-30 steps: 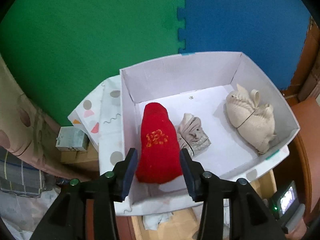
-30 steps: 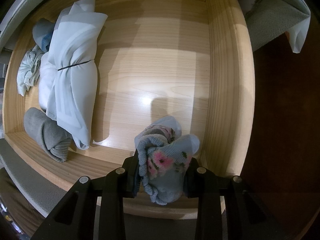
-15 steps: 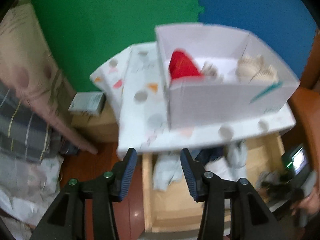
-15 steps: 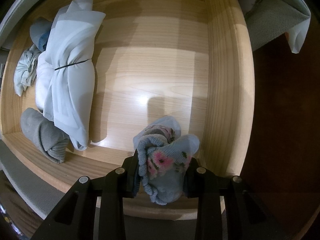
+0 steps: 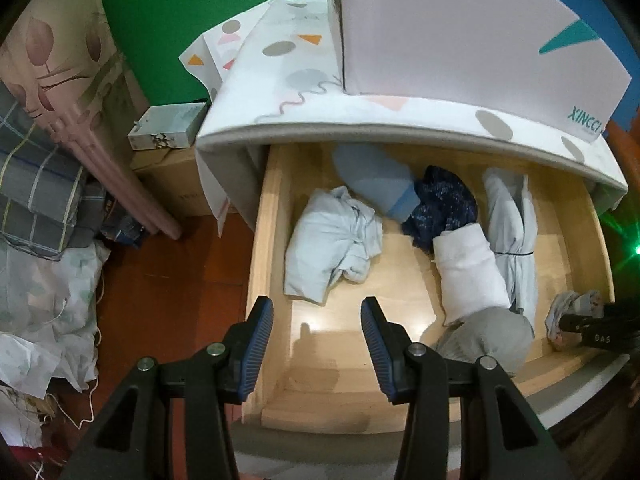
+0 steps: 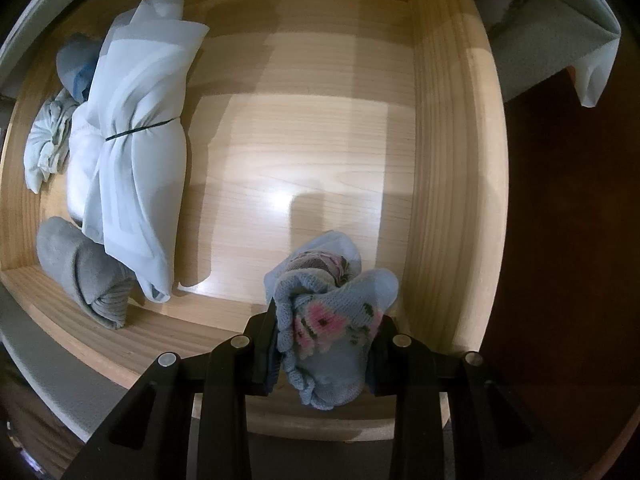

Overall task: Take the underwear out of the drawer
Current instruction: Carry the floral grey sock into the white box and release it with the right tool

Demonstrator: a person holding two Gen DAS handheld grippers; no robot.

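Your right gripper [image 6: 324, 344] clamps a floral blue bundle [image 6: 332, 320] at the drawer [image 6: 448, 160] front-right corner, not yet lifted clear. Your left gripper [image 5: 318, 346] hangs empty, jaws apart, above the pale blue bundle [image 5: 332, 240]. Several bundles left inside

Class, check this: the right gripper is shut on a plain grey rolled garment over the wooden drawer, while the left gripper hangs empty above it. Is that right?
Not quite. The right gripper is shut on a light blue floral garment, as the right wrist view shows; the grey roll lies in the drawer. The left gripper is indeed empty.
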